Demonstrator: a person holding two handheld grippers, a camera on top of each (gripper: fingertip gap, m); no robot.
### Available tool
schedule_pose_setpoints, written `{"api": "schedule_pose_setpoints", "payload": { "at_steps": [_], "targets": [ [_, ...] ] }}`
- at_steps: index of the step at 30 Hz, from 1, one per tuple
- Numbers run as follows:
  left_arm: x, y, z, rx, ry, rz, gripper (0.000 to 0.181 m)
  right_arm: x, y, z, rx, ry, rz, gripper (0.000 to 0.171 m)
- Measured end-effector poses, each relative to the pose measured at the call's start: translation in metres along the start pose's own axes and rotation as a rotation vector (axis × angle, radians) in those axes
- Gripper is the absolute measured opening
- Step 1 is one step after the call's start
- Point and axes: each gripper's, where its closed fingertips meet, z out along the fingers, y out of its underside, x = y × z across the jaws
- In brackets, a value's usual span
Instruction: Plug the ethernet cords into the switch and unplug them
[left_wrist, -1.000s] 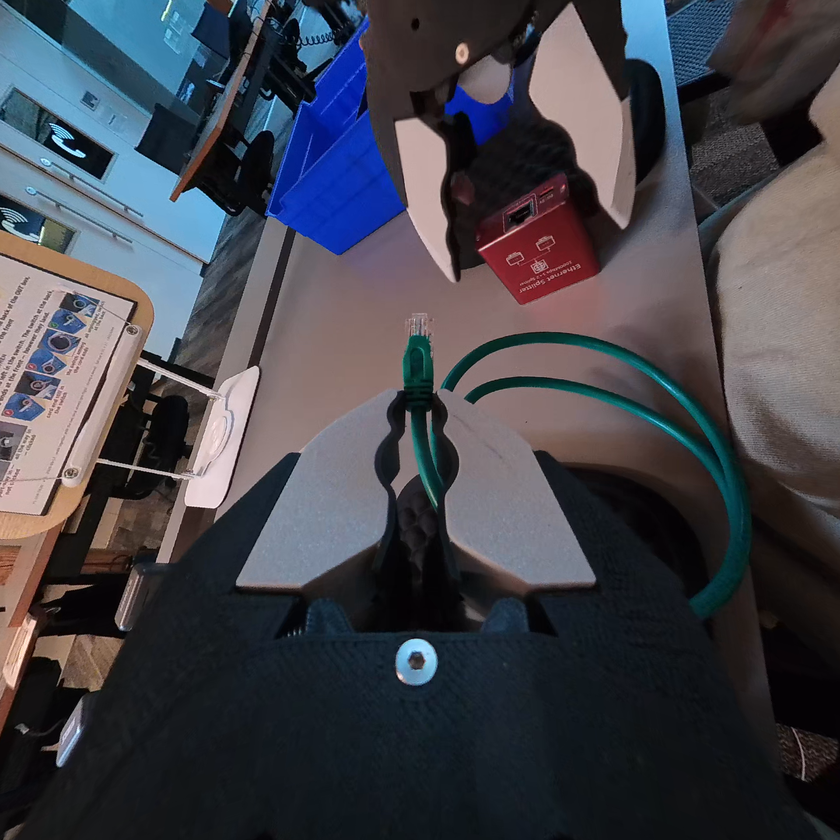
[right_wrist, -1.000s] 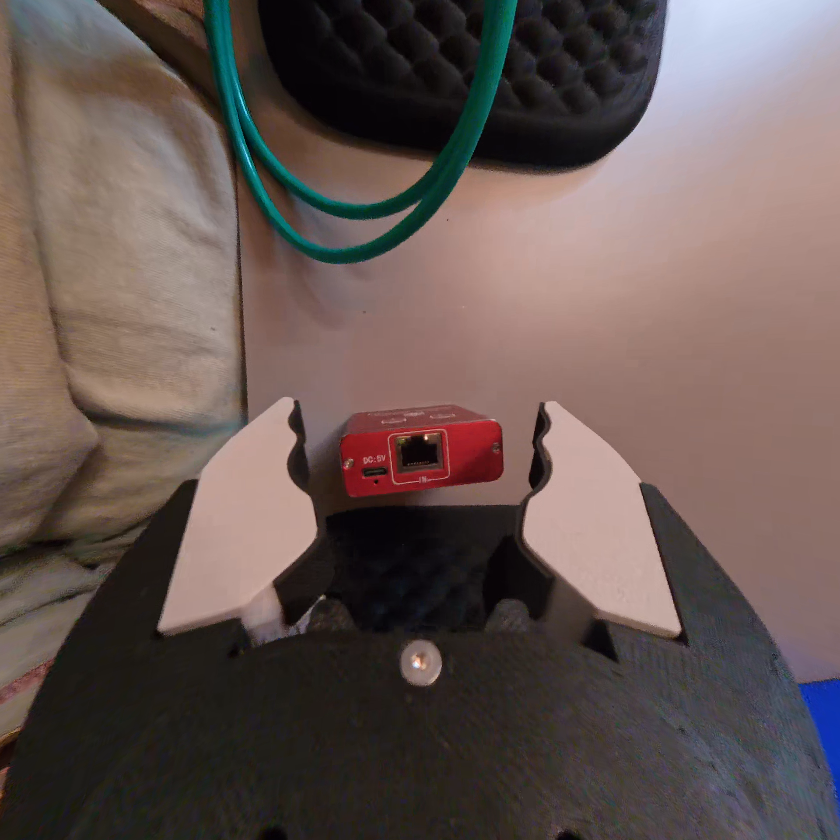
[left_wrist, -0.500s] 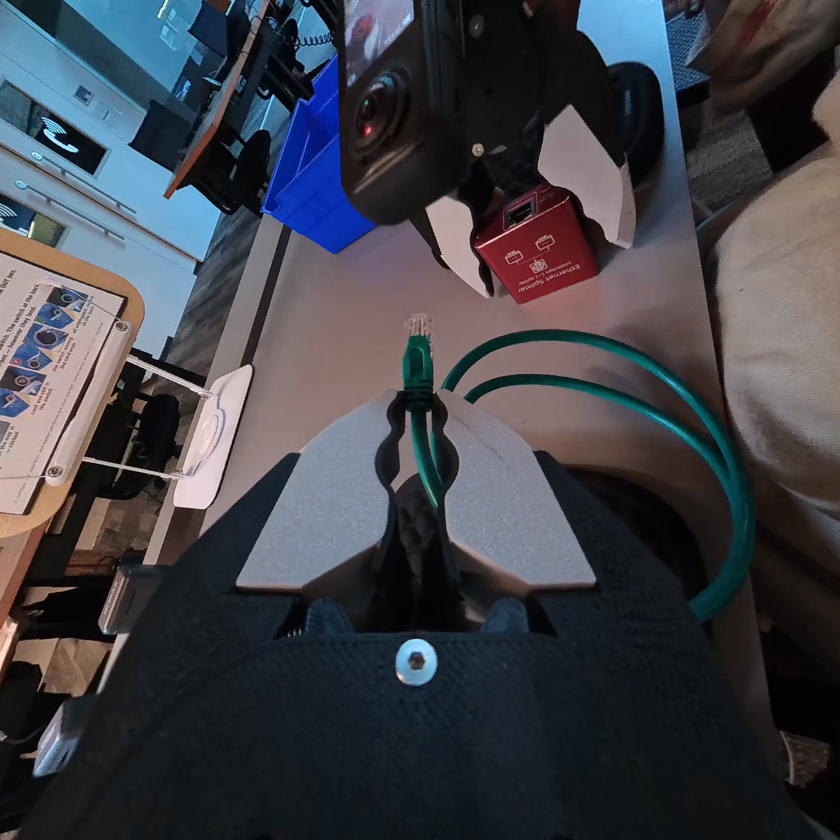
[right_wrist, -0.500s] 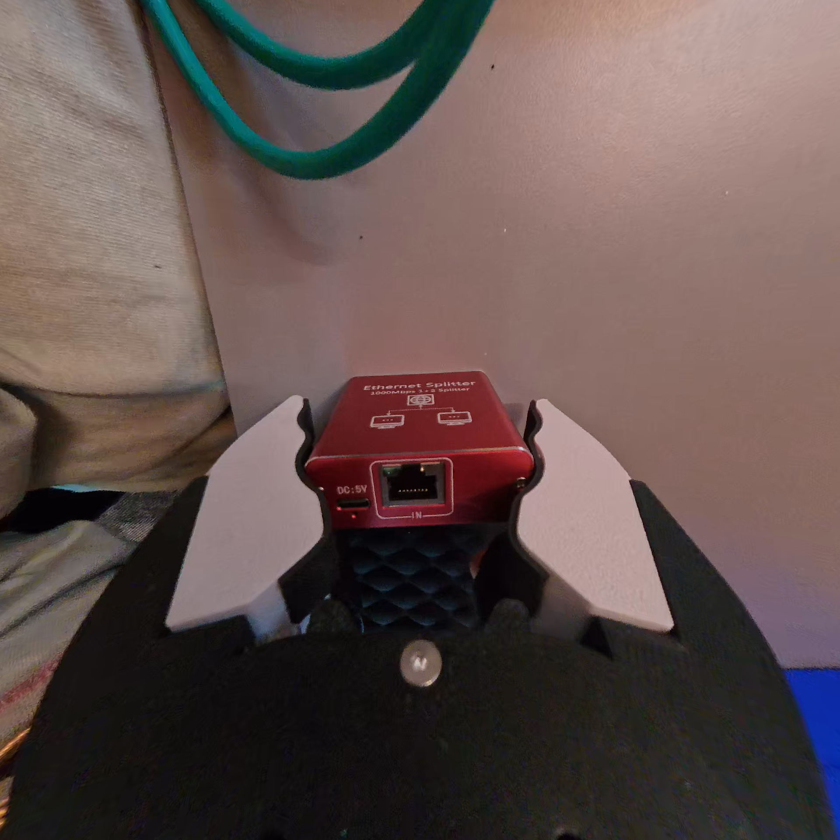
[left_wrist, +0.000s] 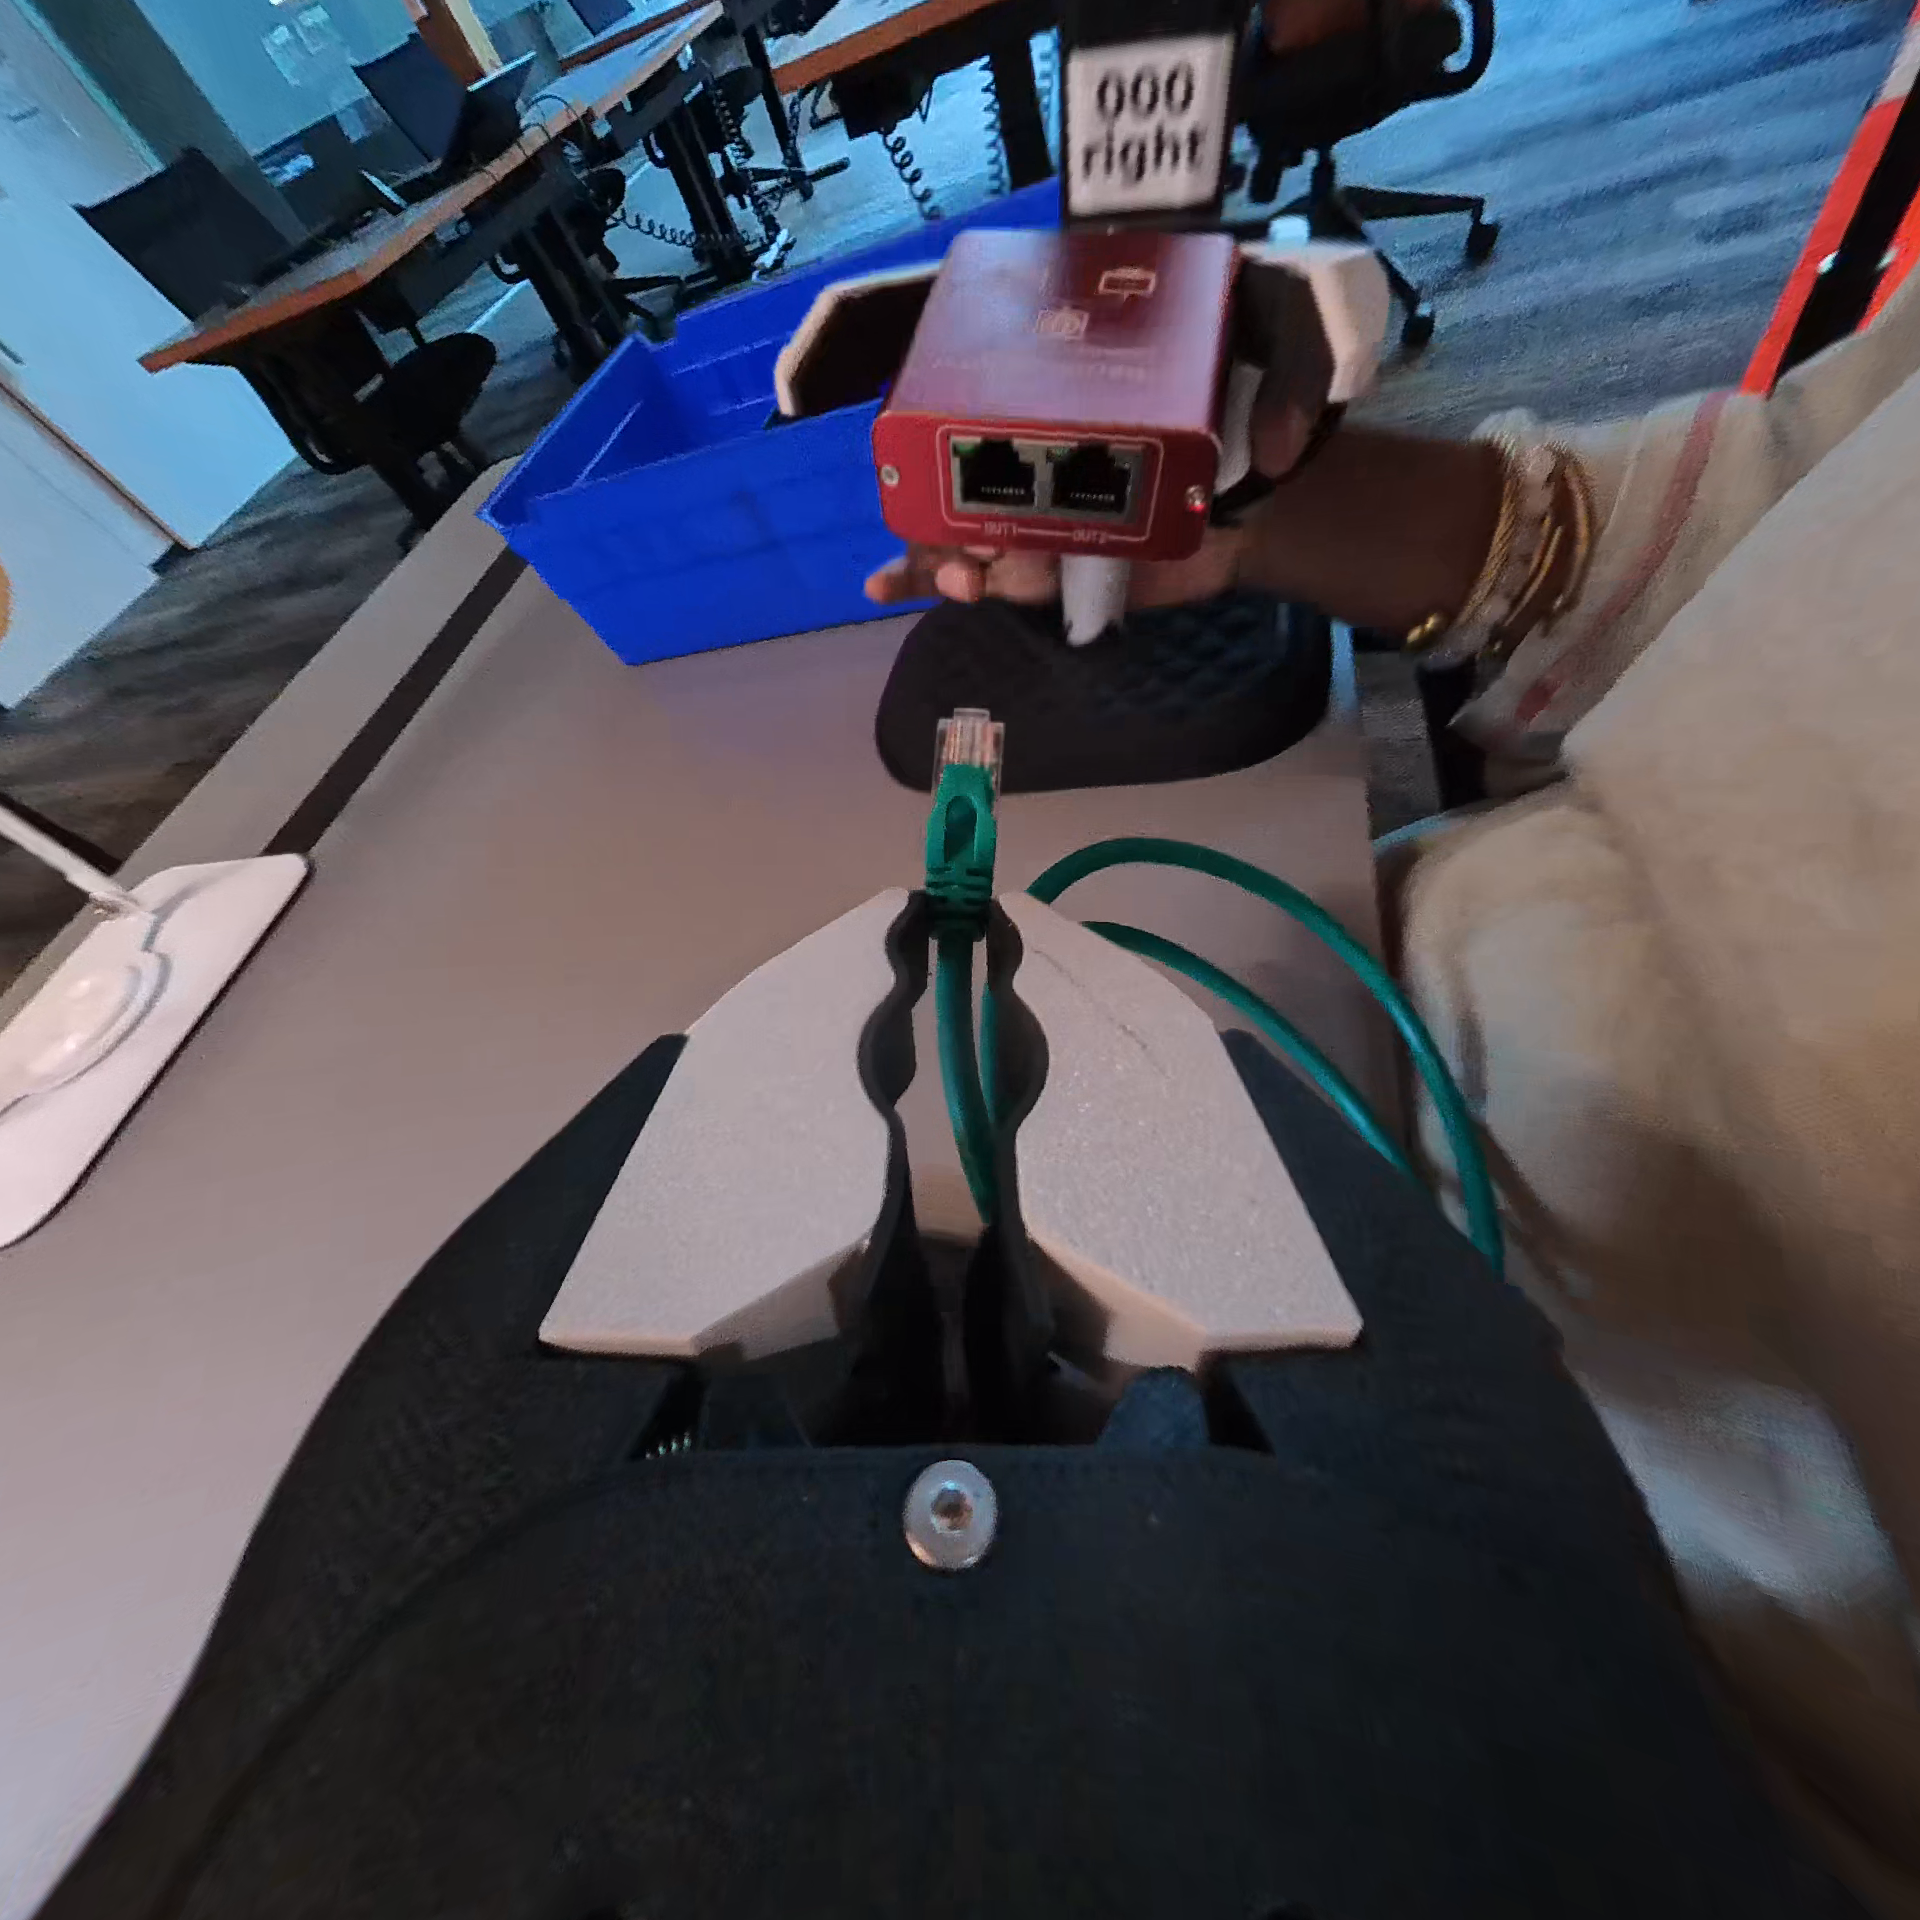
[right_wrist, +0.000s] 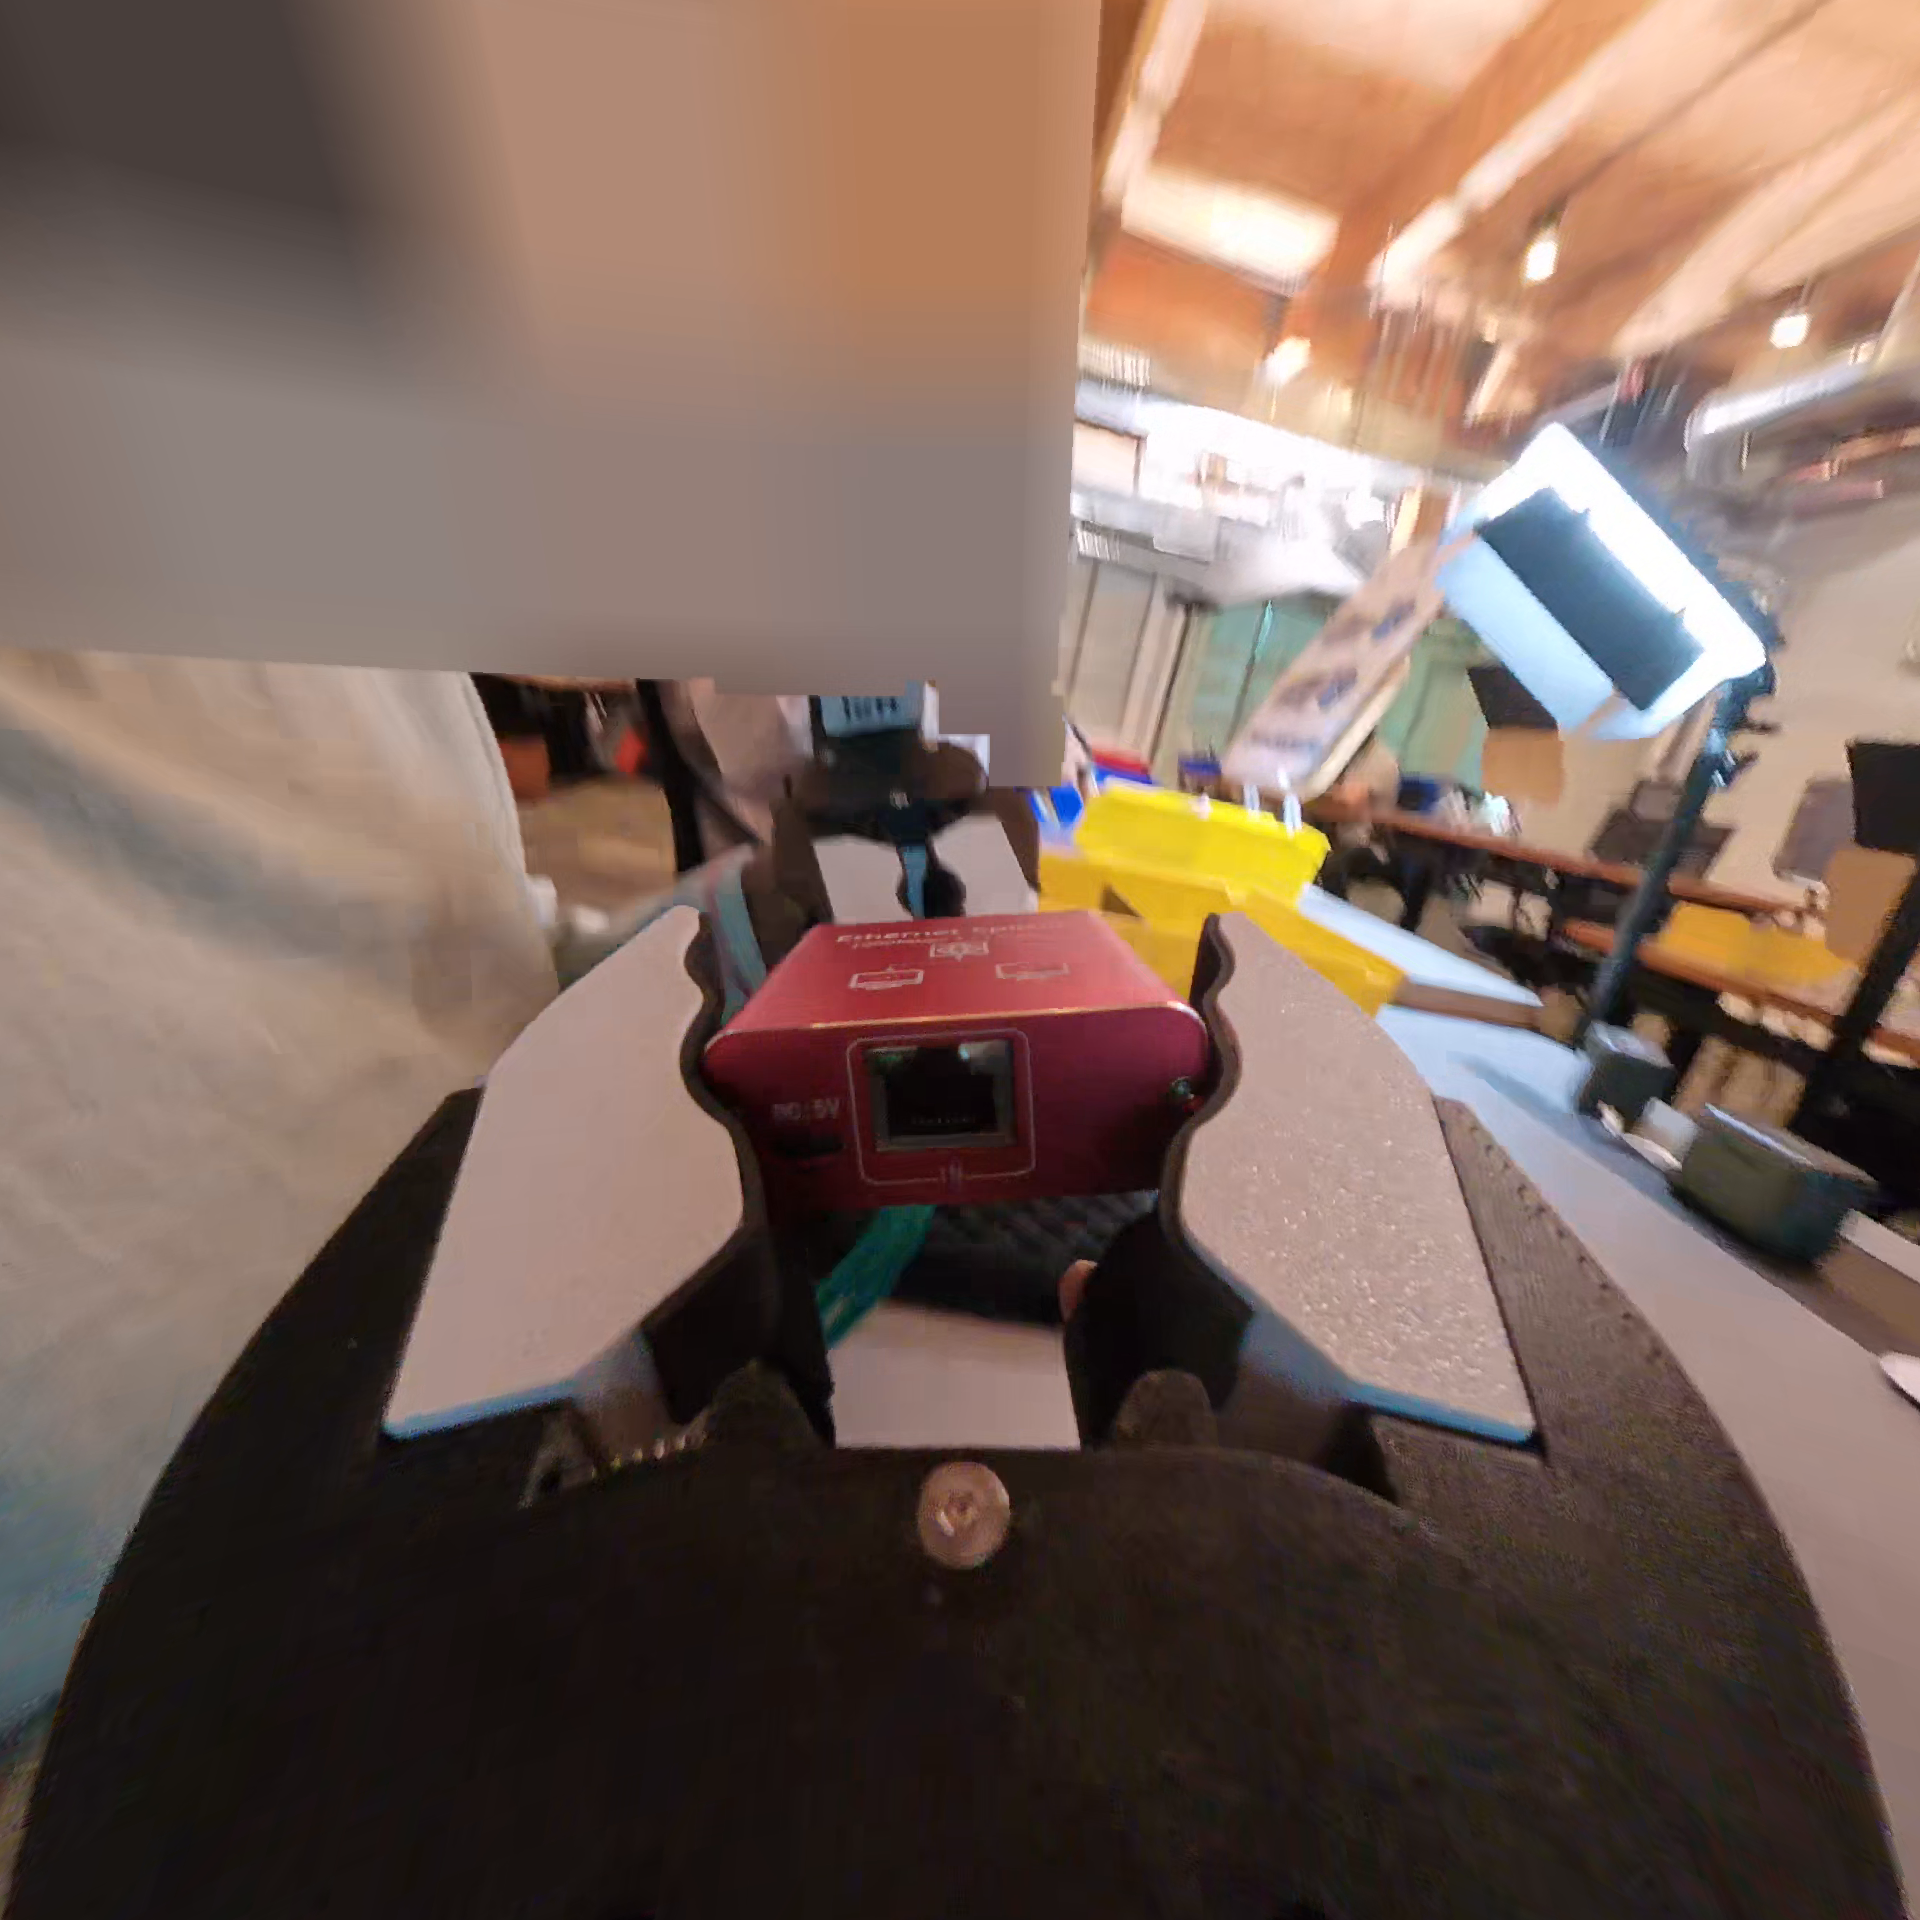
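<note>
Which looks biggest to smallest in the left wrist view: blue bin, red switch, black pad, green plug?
1. Blue bin
2. Black pad, partly hidden, so its rank against the switch is unsure
3. Red switch, held up nearer the camera, which inflates it
4. Green plug, clearly smallest

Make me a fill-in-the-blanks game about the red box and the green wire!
1. The left hand-held gripper is shut on the ____ cable.
2. The right hand-held gripper holds the ____ switch off the table.
3. The side of the switch facing the plug has ____ ports.
4. Behind the switch sits a ____ bin.

Missing words: green, red, two, blue
</note>
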Motion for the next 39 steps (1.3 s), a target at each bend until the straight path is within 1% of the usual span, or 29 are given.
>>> {"api": "schedule_pose_setpoints", "payload": {
  "at_steps": [2, 5, 9, 18, 22, 26, 30, 34, 39],
  "targets": [
    [0.008, -0.009, 0.001, 0.003, 0.021, -0.005, 0.01, -0.005, -0.01, 0.0, 0.12, -0.039, 0.06, 0.087],
    [0.017, -0.024, 0.001, 0.02, 0.043, -0.017, 0.011, -0.007, -0.011, 0.002, 0.181, -0.059, 0.091, 0.087],
    [0.02, -0.028, 0.004, 0.004, 0.035, -0.026, 0.01, -0.009, -0.006, 0.007, 0.177, -0.072, 0.106, 0.087],
    [0.026, -0.03, 0.002, 0.016, 0.069, -0.033, 0.01, -0.013, -0.001, 0.007, 0.161, -0.082, 0.096, 0.087],
    [0.027, -0.028, 0.003, -0.019, 0.058, -0.012, 0.011, -0.012, 0.0, 0.007, 0.149, -0.066, 0.086, 0.087],
    [0.023, -0.022, 0.005, -0.104, -0.017, 0.054, 0.011, -0.011, 0.009, 0.009, 0.055, -0.037, 0.038, 0.087],
    [0.02, -0.022, 0.004, -0.116, -0.045, 0.063, 0.011, -0.01, 0.022, 0.009, -0.098, -0.003, -0.036, 0.087],
    [0.015, -0.004, 0.008, -0.253, -0.092, 0.14, 0.011, -0.009, 0.043, 0.008, -0.282, 0.016, -0.083, 0.087],
    [0.013, 0.008, 0.009, -0.347, -0.121, 0.217, 0.011, -0.01, 0.06, 0.003, -0.468, 0.022, -0.131, 0.087]
  ]
}}
